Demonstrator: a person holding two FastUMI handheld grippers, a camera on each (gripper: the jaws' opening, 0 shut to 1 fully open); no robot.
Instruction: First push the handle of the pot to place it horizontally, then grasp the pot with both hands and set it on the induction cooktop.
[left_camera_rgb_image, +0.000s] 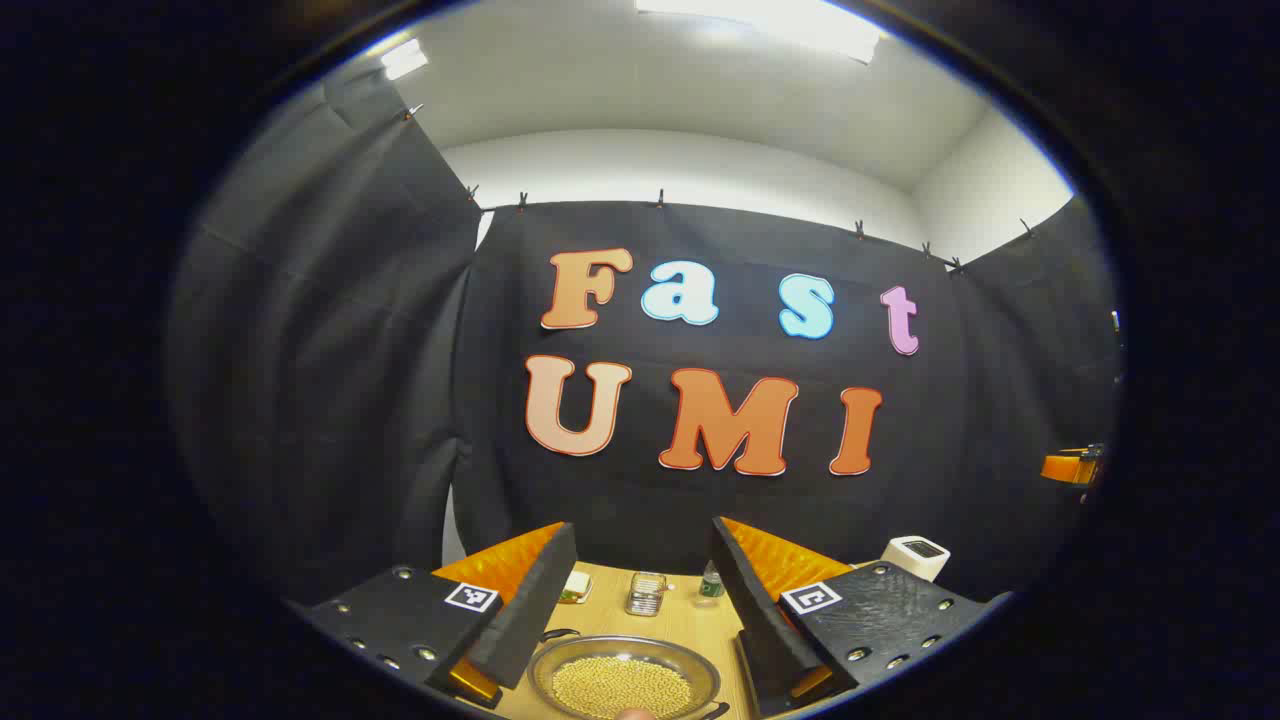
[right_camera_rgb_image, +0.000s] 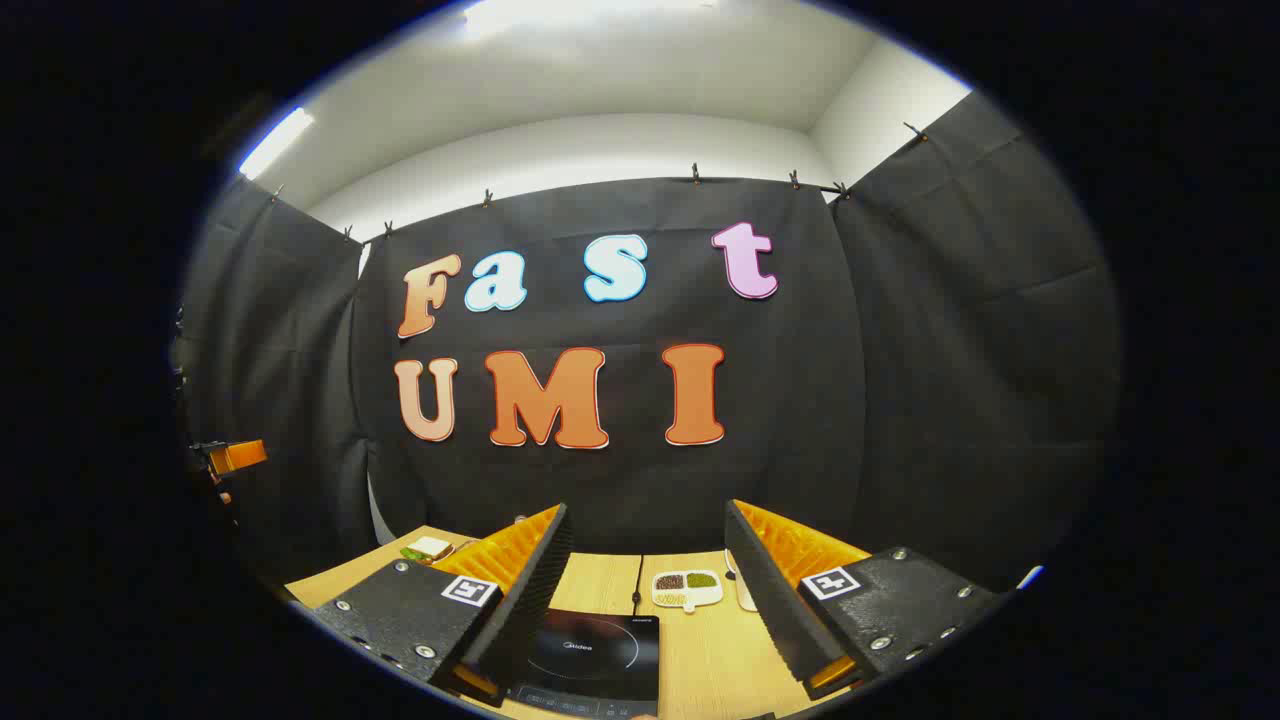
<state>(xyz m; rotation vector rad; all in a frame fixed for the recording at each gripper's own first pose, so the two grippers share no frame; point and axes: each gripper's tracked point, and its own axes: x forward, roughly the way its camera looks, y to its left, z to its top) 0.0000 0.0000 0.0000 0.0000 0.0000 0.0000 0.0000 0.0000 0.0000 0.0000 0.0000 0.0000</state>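
Black cloth walls close in a wooden tabletop (left_camera_rgb_image: 690, 620). On it, in the left gripper view, the pot (left_camera_rgb_image: 625, 682) of yellow grains sits low between the spread fingers of the left hand-held gripper (left_camera_rgb_image: 638, 610). The right hand-held gripper (right_camera_rgb_image: 648, 590), also spread, hangs above the induction cooktop (right_camera_rgb_image: 592, 655). Nothing is gripped, so the handle push seems not yet begun; the next move calls for lowering toward the pot's handle.

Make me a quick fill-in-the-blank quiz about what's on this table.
1. The pot is filled with small ____ beans.
2. The induction cooktop is coloured ____.
3. The left gripper has its fingers ____, holding nothing.
4. The white divided dish lies ____ the cooktop.

Missing words: yellow; black; open; behind
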